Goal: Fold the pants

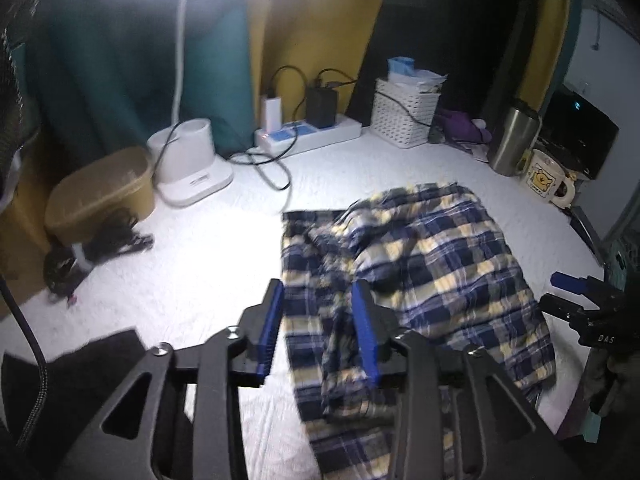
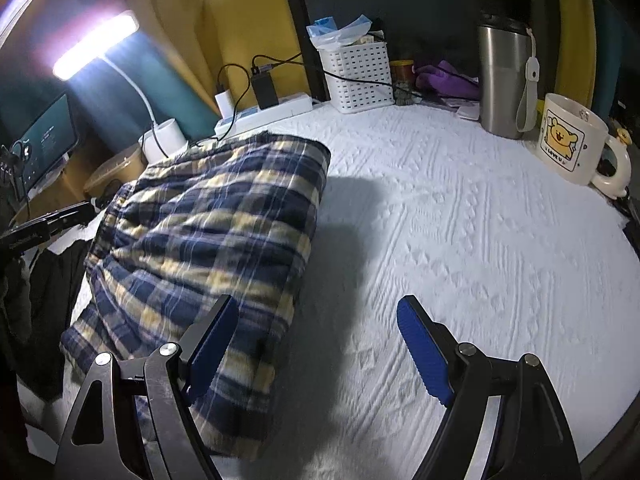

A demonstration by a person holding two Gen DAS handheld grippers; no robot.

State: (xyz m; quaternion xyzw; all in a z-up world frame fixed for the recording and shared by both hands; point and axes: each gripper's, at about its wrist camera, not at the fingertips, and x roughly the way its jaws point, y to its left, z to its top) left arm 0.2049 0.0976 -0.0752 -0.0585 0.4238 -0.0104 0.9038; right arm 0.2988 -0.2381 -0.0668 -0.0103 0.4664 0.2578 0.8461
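Note:
Blue and yellow plaid pants (image 1: 432,264) lie folded over in a thick stack on the white textured cover (image 1: 200,248). My left gripper (image 1: 317,286) hovers over the near left part of the pants. Its blue pads stand partly apart, and I see no cloth pinched between them. In the right wrist view the pants (image 2: 208,220) fill the left half. My right gripper (image 2: 318,300) stands wide open, its left finger over the pants' near right edge and its right finger over bare cover (image 2: 460,240). Each gripper shows at the edge of the other's view: right gripper (image 1: 568,292), left gripper (image 2: 60,216).
Along the back stand a white basket (image 1: 404,116), a power strip with chargers (image 1: 308,132), a steel tumbler (image 2: 504,80) and a bear mug (image 2: 572,140). A lamp base (image 1: 188,160) and a tan tub (image 1: 100,196) sit at left. A dark cloth (image 1: 100,360) lies at the near left.

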